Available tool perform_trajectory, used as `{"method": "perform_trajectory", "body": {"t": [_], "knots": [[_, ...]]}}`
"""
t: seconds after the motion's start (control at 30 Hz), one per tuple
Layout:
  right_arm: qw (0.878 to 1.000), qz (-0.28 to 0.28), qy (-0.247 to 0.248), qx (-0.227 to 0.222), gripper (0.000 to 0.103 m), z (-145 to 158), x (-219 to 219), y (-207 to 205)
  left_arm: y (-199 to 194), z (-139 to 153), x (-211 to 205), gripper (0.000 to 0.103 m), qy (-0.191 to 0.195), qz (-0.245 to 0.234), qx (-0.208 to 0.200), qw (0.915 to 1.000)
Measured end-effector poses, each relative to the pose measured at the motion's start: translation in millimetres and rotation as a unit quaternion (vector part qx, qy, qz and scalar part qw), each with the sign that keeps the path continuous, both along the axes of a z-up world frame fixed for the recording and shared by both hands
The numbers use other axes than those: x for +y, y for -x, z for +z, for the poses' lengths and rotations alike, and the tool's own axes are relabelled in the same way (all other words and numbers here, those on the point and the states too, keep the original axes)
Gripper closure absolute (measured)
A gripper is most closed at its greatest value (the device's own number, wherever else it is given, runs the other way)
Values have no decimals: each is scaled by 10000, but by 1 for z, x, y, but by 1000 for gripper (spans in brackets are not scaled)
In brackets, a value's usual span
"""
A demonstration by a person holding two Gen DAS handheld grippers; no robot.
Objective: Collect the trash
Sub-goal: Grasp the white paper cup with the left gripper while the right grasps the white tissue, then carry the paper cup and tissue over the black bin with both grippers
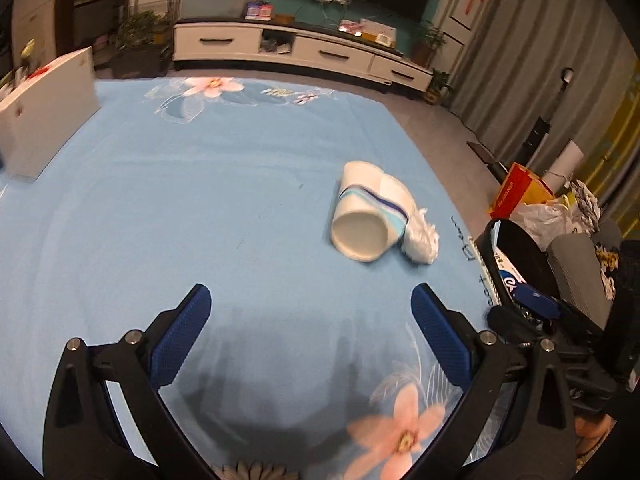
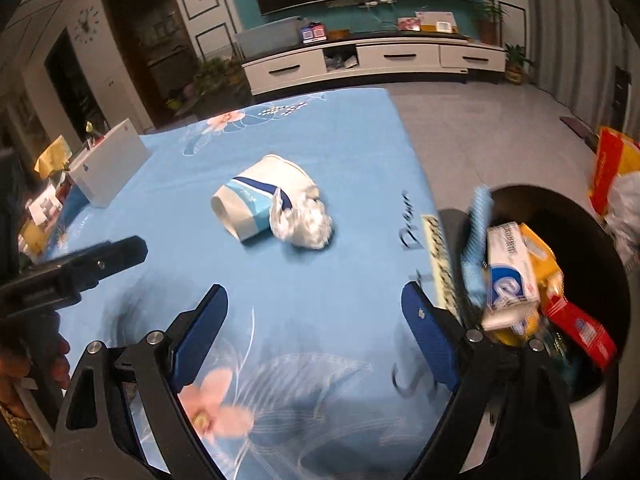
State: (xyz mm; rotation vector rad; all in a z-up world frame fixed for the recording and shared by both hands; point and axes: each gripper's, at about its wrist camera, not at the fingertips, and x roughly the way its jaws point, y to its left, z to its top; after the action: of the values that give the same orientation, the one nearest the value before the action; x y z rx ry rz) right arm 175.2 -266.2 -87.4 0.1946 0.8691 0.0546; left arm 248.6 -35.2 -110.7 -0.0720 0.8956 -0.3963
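Observation:
A white paper cup with blue stripes [image 1: 366,216] lies on its side on the blue flowered tablecloth [image 1: 180,200], mouth toward me. A crumpled clear plastic wrap [image 1: 422,240] lies against it. Both show in the right wrist view too, the cup [image 2: 256,204] and the wrap [image 2: 304,224]. My left gripper [image 1: 310,300] is open and empty, low over the cloth, short of the cup. My right gripper [image 2: 314,300] is open and empty near the table's right edge. A black trash bin [image 2: 592,240] beside the table holds several boxes and wrappers, a blue item [image 2: 476,248] at its rim.
A white box [image 1: 44,116] stands at the table's left edge, also in the right wrist view [image 2: 106,168]. The left gripper's body [image 2: 76,268] shows at left in the right wrist view. The bin [image 1: 516,256] and bags [image 1: 544,208] stand on the floor at right.

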Motion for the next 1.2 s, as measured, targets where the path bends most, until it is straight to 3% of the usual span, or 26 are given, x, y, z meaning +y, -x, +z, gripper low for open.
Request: {"method": "perform_trajectory", "body": {"t": [0.33,0.43,0.5,0.53,0.67,1.03,1.2], "knots": [[9985,484,-123,236,36,-28,5,-65,-45,-4,-31,3,-233,-405,-123,9988],[9973,613,-227,340,52,-35,7,-71,-54,-8,-37,3,-246,-418,-72,9988],[9979,540,-215,270,74,-34,3,-69,-60,-11,-44,3,-233,-465,-41,9986],[9982,442,-297,266,75,-33,-2,-66,-62,-12,-47,3,-243,-488,-34,9985],[9992,-85,-359,156,77,-22,-26,-45,-68,-20,-65,3,-324,-625,32,9975],[9965,-452,-686,-144,77,-7,-56,1,-80,-42,-103,4,-686,-860,180,9938],[9965,-468,-676,-138,77,-7,-57,7,-79,-48,-106,28,-699,-866,272,9934]]}}
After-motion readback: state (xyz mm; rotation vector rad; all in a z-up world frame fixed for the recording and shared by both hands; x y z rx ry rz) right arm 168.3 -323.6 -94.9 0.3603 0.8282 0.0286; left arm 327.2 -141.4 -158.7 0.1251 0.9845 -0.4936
